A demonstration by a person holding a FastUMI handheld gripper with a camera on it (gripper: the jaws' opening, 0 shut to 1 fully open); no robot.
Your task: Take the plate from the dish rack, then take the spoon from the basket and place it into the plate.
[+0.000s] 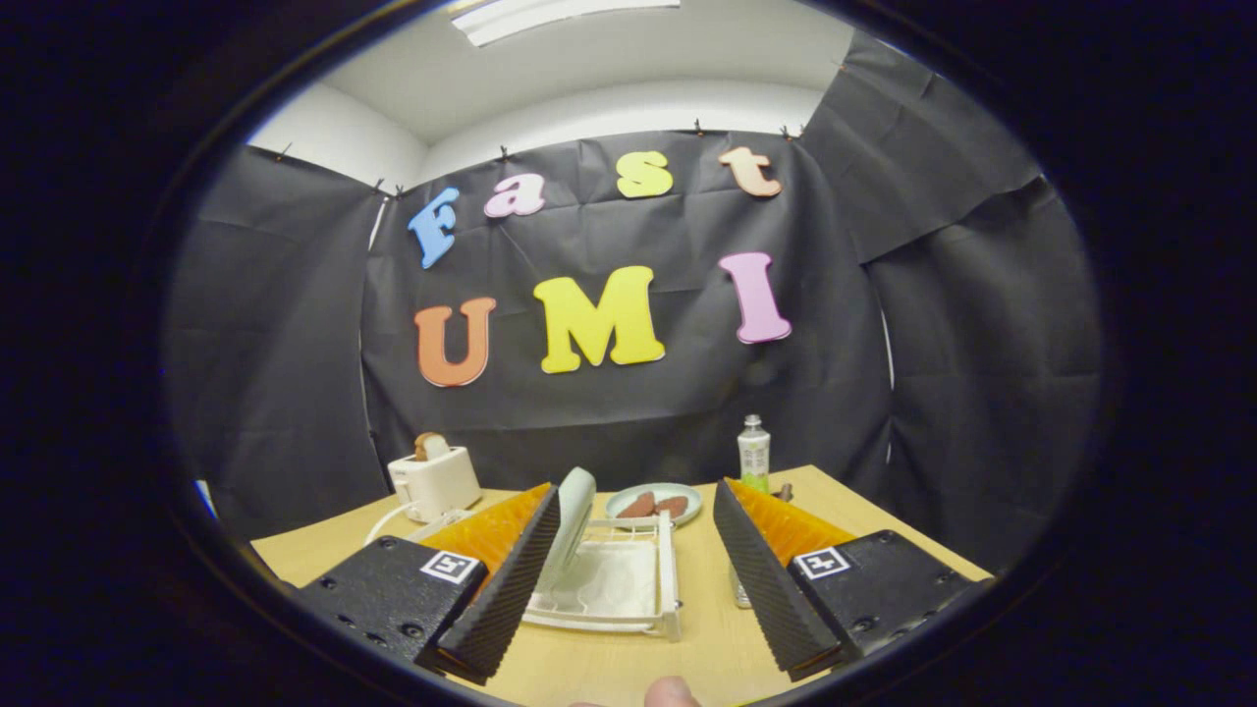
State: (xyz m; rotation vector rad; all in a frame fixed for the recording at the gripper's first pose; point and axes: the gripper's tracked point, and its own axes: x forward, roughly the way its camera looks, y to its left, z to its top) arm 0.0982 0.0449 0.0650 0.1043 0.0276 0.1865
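plate (pixel 573 520) upright on edge in white dish rack (pixel 628 581), at the rack's left side, between the fingers and close to the left one | gripper (pixel 636 511) spread wide, holding nothing | beyond rack: dish with brown food (pixel 653 504), bottle (pixel 753 452), toaster (pixel 435 481) | wooden table (pixel 707 628)

One plate (pixel 573 525); one rack (pixel 619 589); one toaster (pixel 434 483); one bottle (pixel 753 454).

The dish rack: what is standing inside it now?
One pale plate stands on edge in the white dish rack, beside the open gripper's left finger. The rest of the rack looks bare; that finger hides its left edge.
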